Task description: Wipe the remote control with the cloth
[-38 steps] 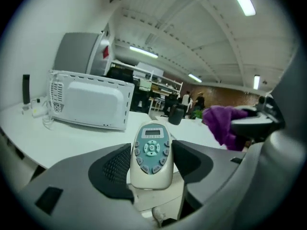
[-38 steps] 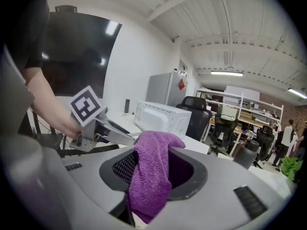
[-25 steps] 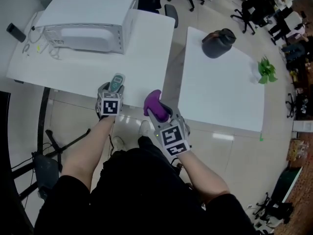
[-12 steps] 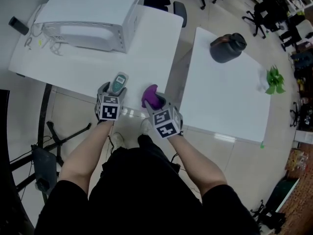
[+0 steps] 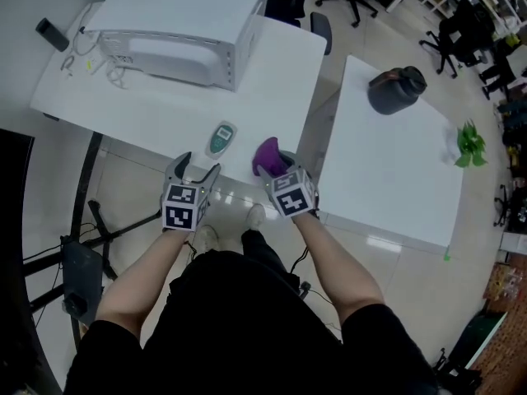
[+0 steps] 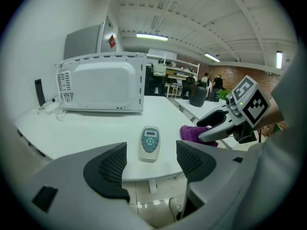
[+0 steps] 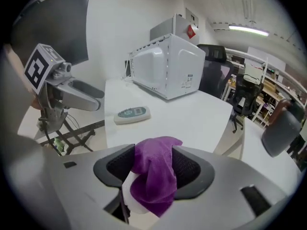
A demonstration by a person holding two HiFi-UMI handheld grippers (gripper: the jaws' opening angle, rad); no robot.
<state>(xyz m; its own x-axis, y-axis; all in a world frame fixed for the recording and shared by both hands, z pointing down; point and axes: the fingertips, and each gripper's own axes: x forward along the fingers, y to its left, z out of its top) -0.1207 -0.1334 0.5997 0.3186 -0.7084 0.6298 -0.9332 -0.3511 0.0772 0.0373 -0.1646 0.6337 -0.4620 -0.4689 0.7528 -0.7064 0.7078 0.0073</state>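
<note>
Purple cloth [image 5: 266, 155] at near edge of white desk [image 5: 165, 113], bunched between pads of right tool [image 7: 153, 166]; jaws just opening, grip slackened. Remote control [image 5: 220, 138] flat on desk, just beside cloth, not touching. Left tool [image 6: 151, 164] released, jaws just opened wide, empty, short of remote control.

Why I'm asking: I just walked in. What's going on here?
A person holds a gripper in each hand at a white table. The remote control lies near the table's edge, ahead of the left gripper, whose jaws have just opened wide and hold nothing. The purple cloth sits between the jaws of the right gripper, which have just been opening, apparently letting it go.
</note>
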